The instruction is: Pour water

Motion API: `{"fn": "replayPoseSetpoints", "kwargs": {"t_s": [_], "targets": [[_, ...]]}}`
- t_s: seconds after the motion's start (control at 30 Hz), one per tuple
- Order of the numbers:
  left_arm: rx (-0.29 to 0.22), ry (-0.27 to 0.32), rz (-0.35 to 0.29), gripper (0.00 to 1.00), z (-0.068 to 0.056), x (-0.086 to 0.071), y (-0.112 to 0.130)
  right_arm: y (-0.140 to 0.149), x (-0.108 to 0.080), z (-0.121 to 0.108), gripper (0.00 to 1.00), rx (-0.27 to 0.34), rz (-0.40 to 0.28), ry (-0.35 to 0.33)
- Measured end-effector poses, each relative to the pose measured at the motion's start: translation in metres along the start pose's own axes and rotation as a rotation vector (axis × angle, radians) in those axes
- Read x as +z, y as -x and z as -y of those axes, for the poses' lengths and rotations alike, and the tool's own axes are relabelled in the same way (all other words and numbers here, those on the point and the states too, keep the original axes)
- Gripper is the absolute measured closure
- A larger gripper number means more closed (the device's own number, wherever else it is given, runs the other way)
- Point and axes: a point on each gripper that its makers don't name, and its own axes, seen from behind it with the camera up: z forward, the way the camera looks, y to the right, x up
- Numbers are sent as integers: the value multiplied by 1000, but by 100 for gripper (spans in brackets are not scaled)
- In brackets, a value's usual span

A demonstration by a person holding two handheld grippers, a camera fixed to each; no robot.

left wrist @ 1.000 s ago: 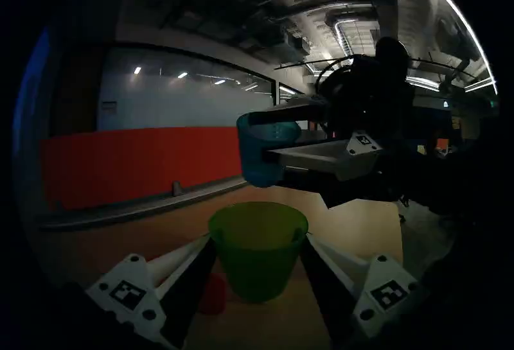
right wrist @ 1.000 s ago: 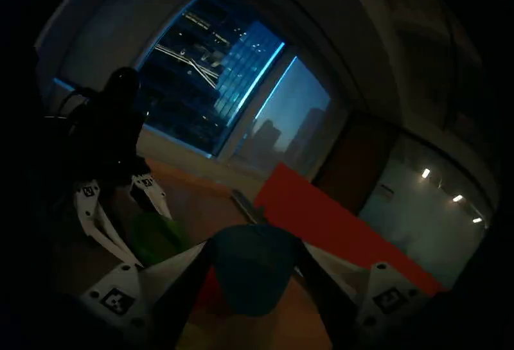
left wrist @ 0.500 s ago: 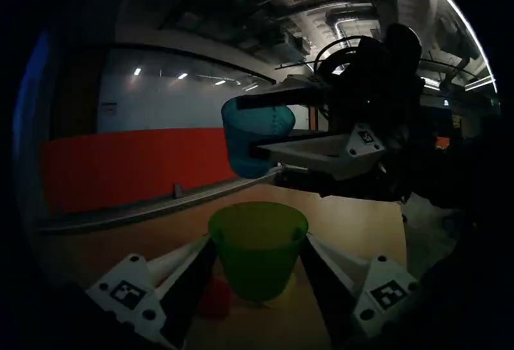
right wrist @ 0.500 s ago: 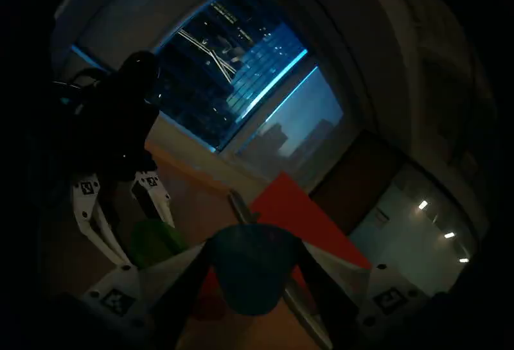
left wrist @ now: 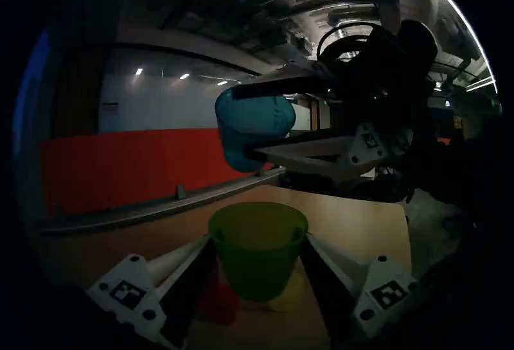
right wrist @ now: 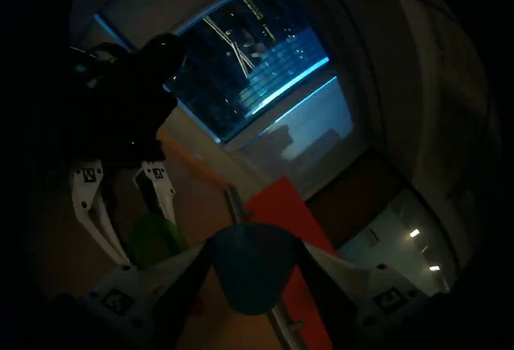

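In the left gripper view my left gripper (left wrist: 258, 266) is shut on a green cup (left wrist: 258, 247), held upright above the wooden table (left wrist: 360, 215). Above and behind it hangs a blue cup (left wrist: 252, 126), tilted toward the green one, clamped between the right gripper's fingers (left wrist: 308, 154). In the right gripper view my right gripper (right wrist: 254, 279) is shut on that blue cup (right wrist: 252, 273), and the view is rolled over sideways. Down at the left there, the left gripper (right wrist: 122, 215) holds the green cup (right wrist: 154, 237).
A small red cup (left wrist: 215, 298) and a yellow thing (left wrist: 289, 293) sit on the table under the green cup. An orange wall panel (left wrist: 128, 164) runs behind the table. A dark window (right wrist: 257, 80) shows in the right gripper view. The room is dim.
The right gripper has risen with the blue cup and rolled further, tipping the cup more toward the green cup. The green cup has stayed put in the left gripper.
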Motion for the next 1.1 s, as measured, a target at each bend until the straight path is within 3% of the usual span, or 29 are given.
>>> {"fn": "replayPoseSetpoints", "kwargs": {"t_s": [0.47, 1.1], "targets": [[8, -5, 2, 15, 3, 2, -4, 0, 11, -5, 7, -174, 23, -1], [17, 2, 7, 15, -1, 4, -4, -1, 10, -15, 6, -301, 38, 23]]}}
